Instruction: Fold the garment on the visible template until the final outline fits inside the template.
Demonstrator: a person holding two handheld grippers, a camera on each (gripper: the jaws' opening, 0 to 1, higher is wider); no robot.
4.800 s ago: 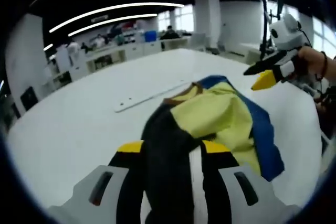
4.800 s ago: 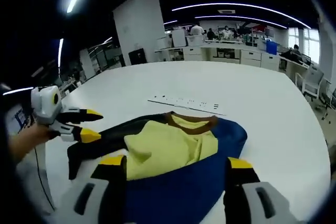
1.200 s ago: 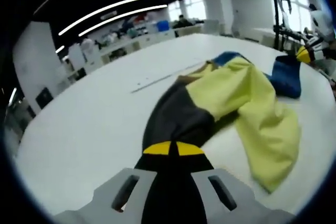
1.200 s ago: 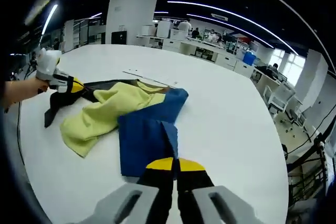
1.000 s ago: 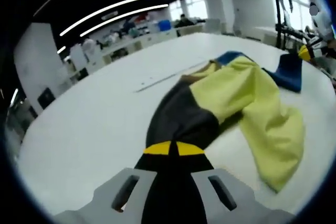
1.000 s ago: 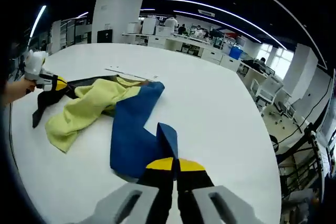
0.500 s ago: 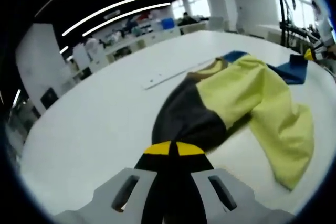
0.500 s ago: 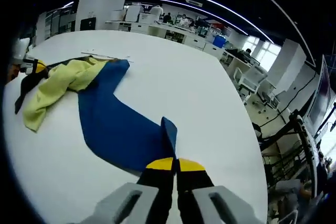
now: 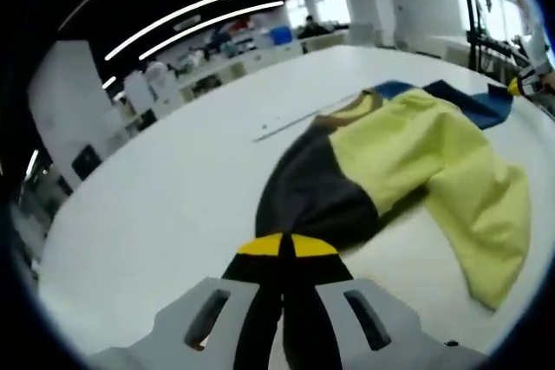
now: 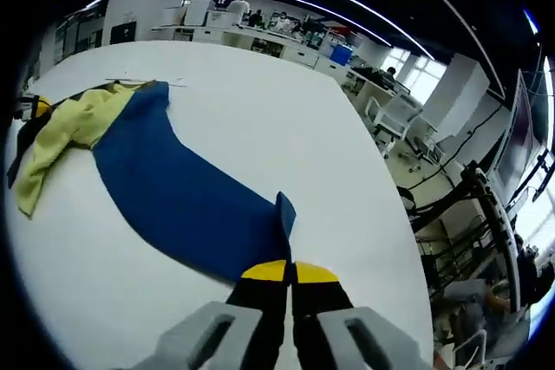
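The garment lies on a white table (image 9: 173, 188) and has a black part (image 9: 316, 188), a yellow part (image 9: 434, 162), a blue part (image 9: 460, 97) and a brown collar (image 9: 347, 112). My left gripper (image 9: 279, 249) is shut on the black end, which runs straight out from its jaws. In the right gripper view, the right gripper (image 10: 289, 273) is shut on a corner of the blue part (image 10: 182, 197), which lies drawn out long and flat toward the yellow part (image 10: 69, 127). The left gripper (image 10: 30, 108) shows at the far left there. The right gripper (image 9: 520, 84) shows at the far right in the left gripper view.
A thin white strip (image 9: 295, 123) lies on the table just beyond the collar. Desks, chairs and people stand far back in the office. The table's edge (image 10: 408, 240) curves close on the right of the right gripper view, with floor and cables beyond.
The right gripper has pulled the blue part away from the left gripper, from a bunched fold into a long flat band. The left gripper keeps its hold on the black end.
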